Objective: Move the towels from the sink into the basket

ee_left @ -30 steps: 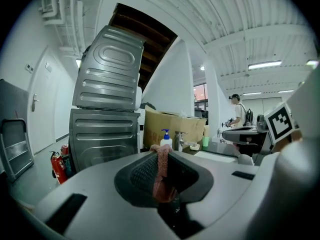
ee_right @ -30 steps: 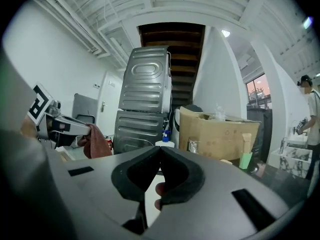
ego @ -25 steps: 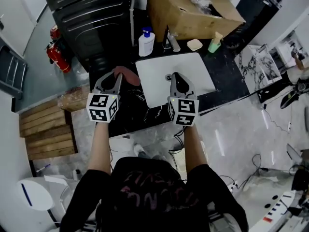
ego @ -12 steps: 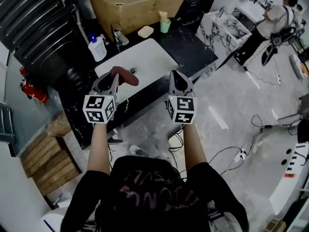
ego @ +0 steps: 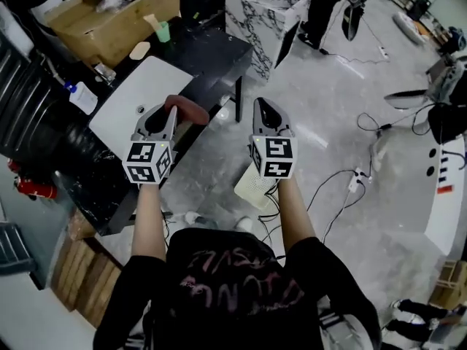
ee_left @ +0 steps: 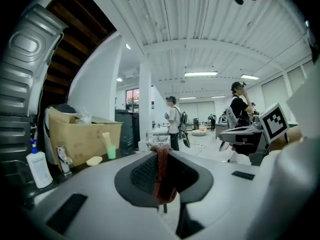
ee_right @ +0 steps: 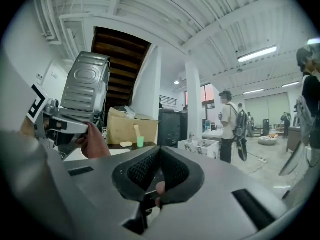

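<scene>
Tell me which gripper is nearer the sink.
Left. The left gripper, shut on a towel, is at the edge of the sink. The right gripper, shut and empty, is farther off, over the floor.

The towel (ego: 191, 111) was reddish-brown. The sink (ego: 146, 79) was white, the tabletop (ego: 204, 49) black. The left hand-held gripper (ego: 166, 112) and right hand-held gripper (ego: 264, 108) were grey, with black-and-white square markers. The box (ego: 117, 20) was brown, the cup (ego: 162, 31) green.
</scene>
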Action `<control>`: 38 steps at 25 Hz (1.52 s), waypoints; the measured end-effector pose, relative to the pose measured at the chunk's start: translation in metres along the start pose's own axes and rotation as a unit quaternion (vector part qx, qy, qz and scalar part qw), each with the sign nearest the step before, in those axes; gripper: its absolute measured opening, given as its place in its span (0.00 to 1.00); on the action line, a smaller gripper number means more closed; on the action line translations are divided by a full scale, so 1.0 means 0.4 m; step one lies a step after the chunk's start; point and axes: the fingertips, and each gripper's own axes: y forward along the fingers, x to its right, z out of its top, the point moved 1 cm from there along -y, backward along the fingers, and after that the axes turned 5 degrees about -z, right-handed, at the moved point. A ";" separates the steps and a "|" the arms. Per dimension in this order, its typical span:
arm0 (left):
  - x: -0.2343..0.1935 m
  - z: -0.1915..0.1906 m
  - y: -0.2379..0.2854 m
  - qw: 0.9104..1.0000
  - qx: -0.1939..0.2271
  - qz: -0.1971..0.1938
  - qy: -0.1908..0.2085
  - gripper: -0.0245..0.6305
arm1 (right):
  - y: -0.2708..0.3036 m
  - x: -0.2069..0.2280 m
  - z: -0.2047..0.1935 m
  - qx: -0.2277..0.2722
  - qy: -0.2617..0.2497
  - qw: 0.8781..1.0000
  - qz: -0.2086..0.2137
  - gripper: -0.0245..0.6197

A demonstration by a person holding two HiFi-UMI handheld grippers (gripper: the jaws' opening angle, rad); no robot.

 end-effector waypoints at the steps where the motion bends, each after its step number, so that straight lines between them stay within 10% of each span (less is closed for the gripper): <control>1: 0.047 0.004 0.028 1.000 0.000 -0.015 0.001 0.13 | -0.025 0.048 -0.009 -0.002 0.002 1.000 -0.013 0.06; 12: 0.501 -0.031 0.278 0.978 -0.023 -0.206 0.023 0.13 | -0.316 0.465 -0.173 -0.039 0.053 0.981 -0.184 0.06; 22: 0.692 -0.170 0.402 0.940 -0.070 -0.331 0.050 0.13 | -0.417 0.543 -0.322 -0.085 0.066 0.952 -0.287 0.06; 38: 0.773 -0.598 0.577 0.910 -0.186 -0.371 0.023 0.13 | -0.363 0.577 -0.716 -0.156 0.112 0.936 -0.294 0.06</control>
